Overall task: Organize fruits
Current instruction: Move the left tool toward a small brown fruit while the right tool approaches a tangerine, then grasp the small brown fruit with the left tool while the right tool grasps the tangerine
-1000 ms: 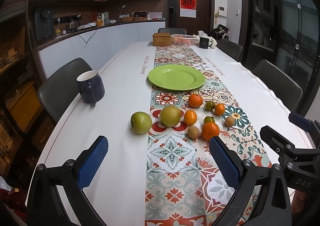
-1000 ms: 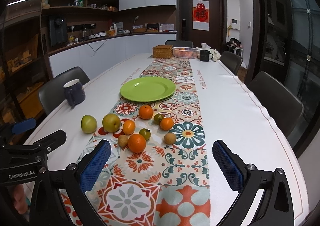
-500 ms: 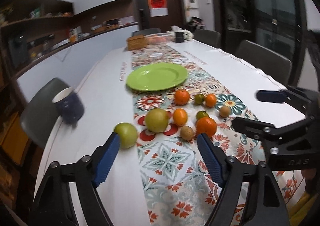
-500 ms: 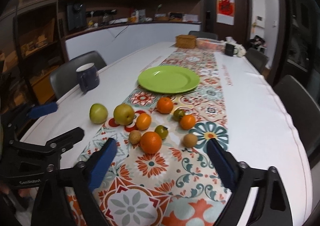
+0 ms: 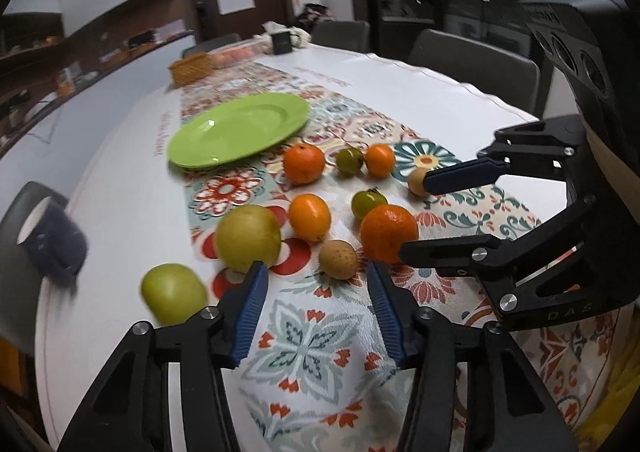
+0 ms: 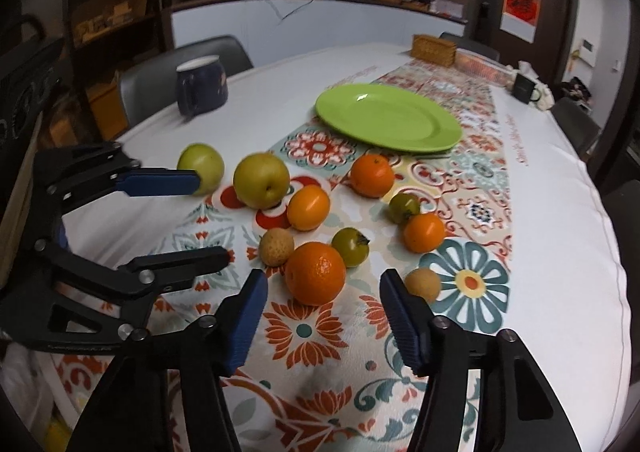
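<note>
While I close in: both pairs of fingers have just been narrowing, nothing between them.
Left gripper [image 5: 316,308]: small brown fruit [image 5: 338,259] just ahead.
Right gripper [image 6: 324,316]: big orange [image 6: 315,273] just ahead, nearer mine.

A runner [image 6: 472,188] lies along the table [image 6: 560,252]. A plate [image 6: 388,118] sits on it, far of the fruit cluster. A mug [image 6: 202,86] stands on the bare cloth to the left. Nearest lies the big orange [image 6: 315,273], a small round fruit [image 6: 422,284] just right of it, two pears [image 6: 261,180] at the left end.
</note>
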### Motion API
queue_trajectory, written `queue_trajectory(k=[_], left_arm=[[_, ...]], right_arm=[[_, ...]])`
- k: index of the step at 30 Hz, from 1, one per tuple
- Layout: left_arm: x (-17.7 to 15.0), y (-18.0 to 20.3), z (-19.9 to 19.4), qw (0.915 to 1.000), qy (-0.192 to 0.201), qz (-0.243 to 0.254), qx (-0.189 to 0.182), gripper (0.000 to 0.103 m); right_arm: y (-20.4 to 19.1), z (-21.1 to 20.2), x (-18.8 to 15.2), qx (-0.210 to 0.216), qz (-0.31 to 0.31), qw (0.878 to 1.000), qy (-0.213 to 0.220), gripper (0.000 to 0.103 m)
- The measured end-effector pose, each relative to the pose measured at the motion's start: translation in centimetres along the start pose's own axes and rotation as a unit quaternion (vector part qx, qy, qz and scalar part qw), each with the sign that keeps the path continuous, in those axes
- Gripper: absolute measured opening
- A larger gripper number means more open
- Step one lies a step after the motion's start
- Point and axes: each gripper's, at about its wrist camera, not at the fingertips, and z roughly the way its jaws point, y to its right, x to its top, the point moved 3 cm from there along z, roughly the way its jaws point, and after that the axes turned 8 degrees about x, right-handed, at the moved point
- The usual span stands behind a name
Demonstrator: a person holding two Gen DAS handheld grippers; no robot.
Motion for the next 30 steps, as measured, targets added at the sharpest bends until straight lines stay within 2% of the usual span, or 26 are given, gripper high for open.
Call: queue_trajectory(k=[7,16,21,30], left_arm=[[0.3,0.5,2.2,0.9989,-0.018,0.020,-0.040,0.046],[0.6,0.5,3.8,0.9975,-0.039,0.012,-0.057,0.040],[0.4,0.7,4.6,0.9961,-0.055,-0.006,-0.068,0.029],[0.7,0.0,3.2,0.9950,-0.060,-0.066,-0.046,0.027]], right_arm=[[0.3,1.4,0.1,0.022,-0.014,1.000,-0.016,0.052],[0.8,2.4,0.3,0.042,-0.018,0.999,-0.024,0.043],[1.4,2.6,0.2,0.050,0.002,0.998,-0.025,0.041],[1.7,1.7,0.0,0.051,0.029,0.998,-0.010,0.040]])
